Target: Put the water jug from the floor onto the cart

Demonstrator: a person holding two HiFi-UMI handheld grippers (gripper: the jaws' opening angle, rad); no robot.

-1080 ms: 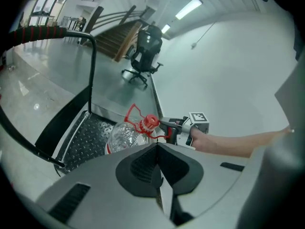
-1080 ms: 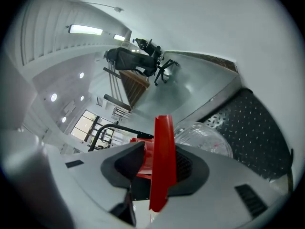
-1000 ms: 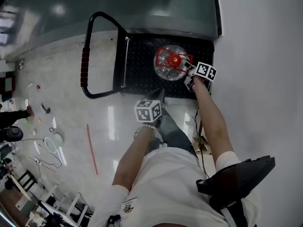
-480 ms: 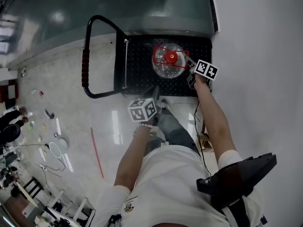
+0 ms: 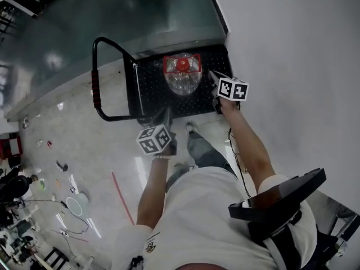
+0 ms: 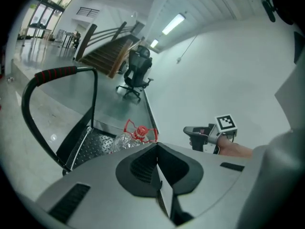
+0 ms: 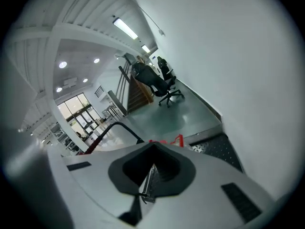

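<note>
The clear water jug with a red cap and red carrying handle stands upright on the black cart deck, close to the wall. My right gripper hovers just right of the jug, apart from it, jaws shut and empty. From the left gripper view the jug shows over my shut left gripper, with the right gripper beside it. My left gripper hangs above the cart's near edge. In the right gripper view only the jug's red handle peeks past my shut right gripper.
The cart's push bar with a red grip rises at the left. A white wall runs along the right. Small clutter and a red stick lie on the floor at the left. An office chair and stairs stand beyond.
My right gripper has come off the jug's red handle and risen clear to its right. The left gripper has also lifted. The jug stays on the cart.
</note>
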